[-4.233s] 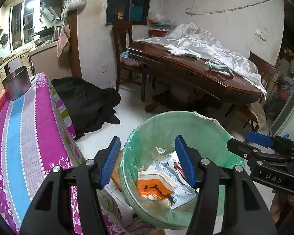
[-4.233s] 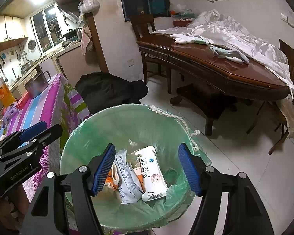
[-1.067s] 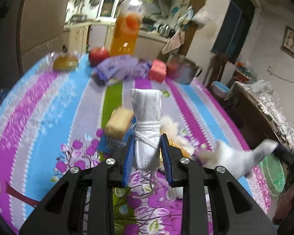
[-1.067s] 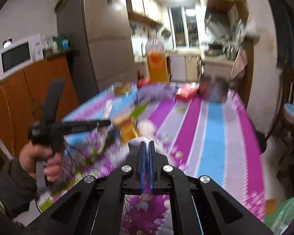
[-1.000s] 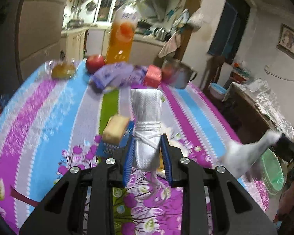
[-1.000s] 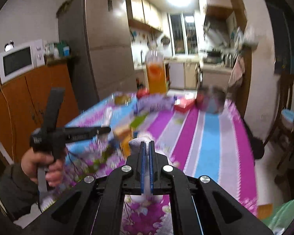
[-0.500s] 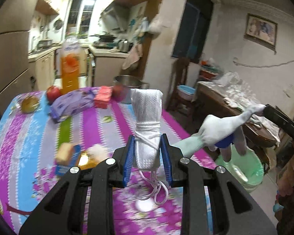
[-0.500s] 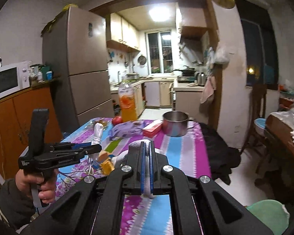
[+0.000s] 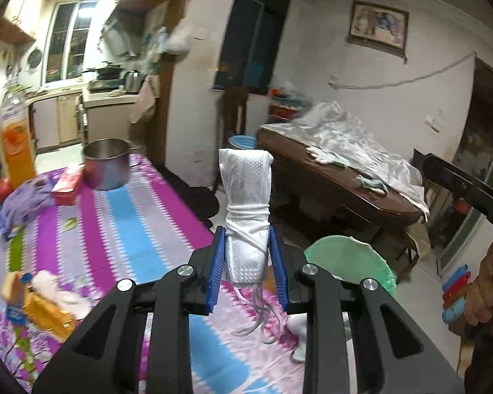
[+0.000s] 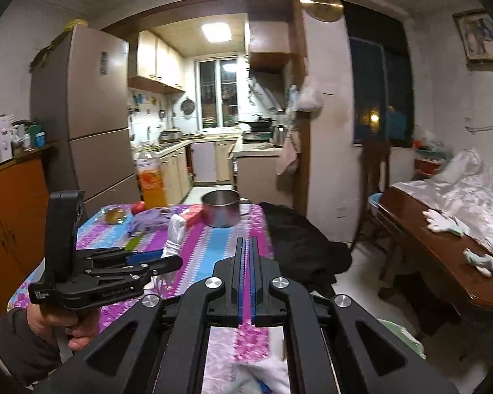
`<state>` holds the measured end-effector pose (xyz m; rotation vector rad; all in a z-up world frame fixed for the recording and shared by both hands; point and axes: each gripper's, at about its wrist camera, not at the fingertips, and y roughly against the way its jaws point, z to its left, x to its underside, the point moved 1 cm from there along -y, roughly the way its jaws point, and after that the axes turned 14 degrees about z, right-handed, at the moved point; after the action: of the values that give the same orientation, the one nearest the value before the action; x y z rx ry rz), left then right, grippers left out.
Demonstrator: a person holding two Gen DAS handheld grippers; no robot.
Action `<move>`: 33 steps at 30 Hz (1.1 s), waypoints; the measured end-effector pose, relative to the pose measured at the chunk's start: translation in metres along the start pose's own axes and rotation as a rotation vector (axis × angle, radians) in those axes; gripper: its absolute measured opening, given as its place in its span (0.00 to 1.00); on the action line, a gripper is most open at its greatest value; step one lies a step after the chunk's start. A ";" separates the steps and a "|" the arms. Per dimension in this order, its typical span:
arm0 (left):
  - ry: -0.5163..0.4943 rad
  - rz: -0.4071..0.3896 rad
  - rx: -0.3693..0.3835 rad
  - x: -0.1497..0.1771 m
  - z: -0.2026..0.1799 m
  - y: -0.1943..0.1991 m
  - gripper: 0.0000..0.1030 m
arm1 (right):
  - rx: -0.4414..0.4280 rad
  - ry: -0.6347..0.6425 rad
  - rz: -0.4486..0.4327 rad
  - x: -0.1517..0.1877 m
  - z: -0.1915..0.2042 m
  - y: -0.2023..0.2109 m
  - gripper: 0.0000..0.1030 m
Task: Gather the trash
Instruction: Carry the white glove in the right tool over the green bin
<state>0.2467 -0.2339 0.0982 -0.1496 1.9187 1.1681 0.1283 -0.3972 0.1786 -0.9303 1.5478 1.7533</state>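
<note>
My left gripper (image 9: 246, 267) is shut on a white cloth bundle tied with string (image 9: 246, 203) and holds it upright above the striped tablecloth (image 9: 121, 216). The bundle also shows in the right wrist view (image 10: 175, 234), in the left gripper (image 10: 167, 262). The green-lined trash bin (image 9: 351, 262) stands on the floor just past the table's edge, right of the bundle. My right gripper (image 10: 245, 282) has its jaws nearly together with nothing visible between them. A white item (image 10: 263, 377) lies blurred under it on the table. More scraps (image 9: 46, 298) lie at the left.
On the table stand a steel pot (image 9: 106, 164), an orange juice bottle (image 9: 15, 144), a purple bag (image 9: 23, 197), a red box (image 9: 67, 185) and an apple (image 9: 3, 187). A dark wooden table with white sheeting (image 9: 341, 177) stands behind the bin. Dark clothing (image 10: 299, 243) lies on the floor.
Both grippers have swung right from the table toward the bin. The white glove the right gripper held half a second ago no longer shows between its jaws.
</note>
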 end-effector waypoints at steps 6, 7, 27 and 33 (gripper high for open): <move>0.008 0.057 0.026 0.008 -0.015 -0.032 0.25 | -0.036 -0.074 0.131 0.063 -0.045 -0.021 0.03; 0.009 0.065 0.029 0.010 -0.016 -0.035 0.25 | -0.046 -0.079 0.152 0.073 -0.046 -0.026 0.03; 0.005 0.249 0.069 0.066 -0.008 -0.084 0.25 | 0.193 0.478 0.404 0.183 0.010 -0.122 0.50; 0.000 0.257 0.071 0.068 -0.004 -0.089 0.25 | 0.248 0.821 0.384 0.191 0.013 -0.123 0.76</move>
<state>0.2463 -0.2652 -0.0098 0.1397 2.0194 1.2634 0.1196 -0.3700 -0.0474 -1.3873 2.5362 1.4137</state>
